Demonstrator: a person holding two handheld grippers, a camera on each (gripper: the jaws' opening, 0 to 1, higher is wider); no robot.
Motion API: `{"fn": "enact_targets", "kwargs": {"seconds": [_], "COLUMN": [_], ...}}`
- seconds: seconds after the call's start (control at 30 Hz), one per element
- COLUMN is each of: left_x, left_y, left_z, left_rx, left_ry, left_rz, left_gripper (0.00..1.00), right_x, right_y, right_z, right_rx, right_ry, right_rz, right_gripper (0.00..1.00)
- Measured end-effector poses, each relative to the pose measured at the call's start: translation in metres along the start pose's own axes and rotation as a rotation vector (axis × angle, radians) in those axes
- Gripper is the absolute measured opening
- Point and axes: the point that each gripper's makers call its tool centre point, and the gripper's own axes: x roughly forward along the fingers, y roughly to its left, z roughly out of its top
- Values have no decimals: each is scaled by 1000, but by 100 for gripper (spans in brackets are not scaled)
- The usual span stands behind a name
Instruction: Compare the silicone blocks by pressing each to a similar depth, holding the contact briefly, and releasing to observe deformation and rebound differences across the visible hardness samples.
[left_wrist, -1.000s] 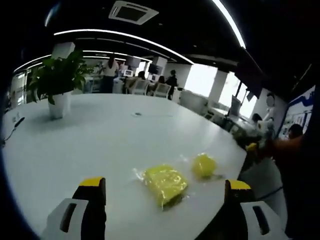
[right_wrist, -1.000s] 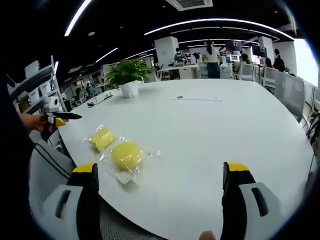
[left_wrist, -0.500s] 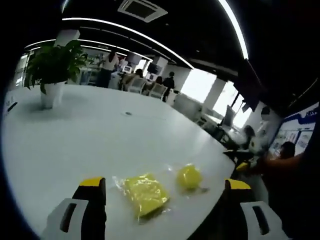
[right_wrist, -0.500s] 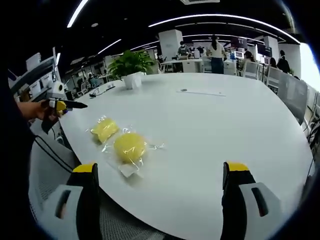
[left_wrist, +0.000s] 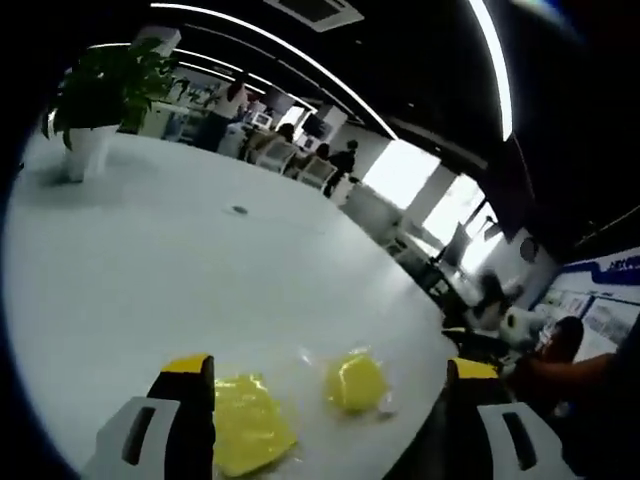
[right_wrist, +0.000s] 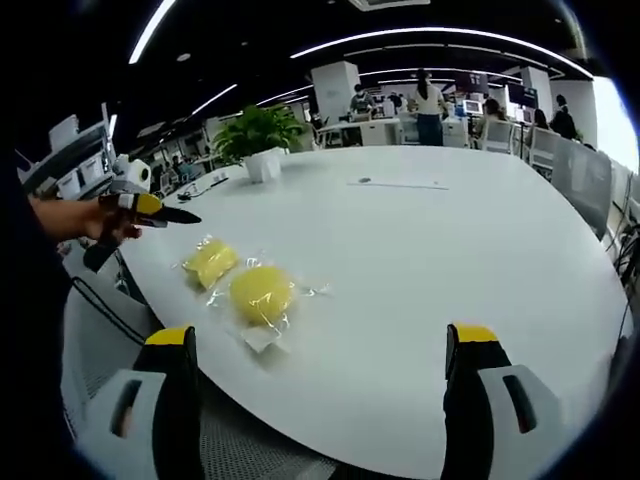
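Fingers (right_wrist: 195, 400) of both grippers spread wide, left finger (left_wrist: 190, 410) half-hiding 1 bagged yellow block (left_wrist: 250, 435).

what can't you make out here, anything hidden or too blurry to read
- Left gripper view: the flat yellow block is partly behind the left tool and motion-blurred.
- Either view: any hardness marking on the round yellow block is too small under its glossy wrap.
- Right gripper view: the right tool is cut off by the bottom edge.
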Motion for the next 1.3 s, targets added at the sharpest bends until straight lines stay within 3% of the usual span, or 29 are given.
{"fn": "enact_targets", "kwargs": {"seconds": [0.2, 0.3, 0.47, 0.57, 0.77, 0.9, 1.03, 1.13, 1.3], "left_x": [39, 57, 75, 84, 99, 107, 114, 116, 122], "left_y": [-11, -14, -6, -3, -1, 8, 9, 14, 22], "left_z": [-4, -7, -16, -20, -31, -38, -44, -49, -55], "left_rx": [-11, -71, -143, -233, -270, -339, -335, -357, -463], "left_ry": [66, 69, 87, 93, 145, 157, 175, 184, 178], "left_rz": [-16, -28, -3, 8, 16, 61, 66, 90, 112], "left_gripper": [95, 94, 93, 91, 87, 82, 77, 66, 49], "right_x": [-4, -6, -9, -12, -17, -16, -13, -12, -13], "right_y": [0, 1, 0, 0, 0, 2, 6, 8, 9], "right_z": [2, 3, 1, 3, 7, 10, 9, 8, 7], "right_rx": [15, 32, 61, 66, 66, 70, 67, 68, 73], "right_ry": [-15, -28, -37, -39, -42, -45, -40, -39, -38], "right_rz": [-2, 1, 4, 4, 4, 8, 17, 20, 22], "right_gripper": [97, 97, 97, 97, 97, 97, 97, 97, 97]}}
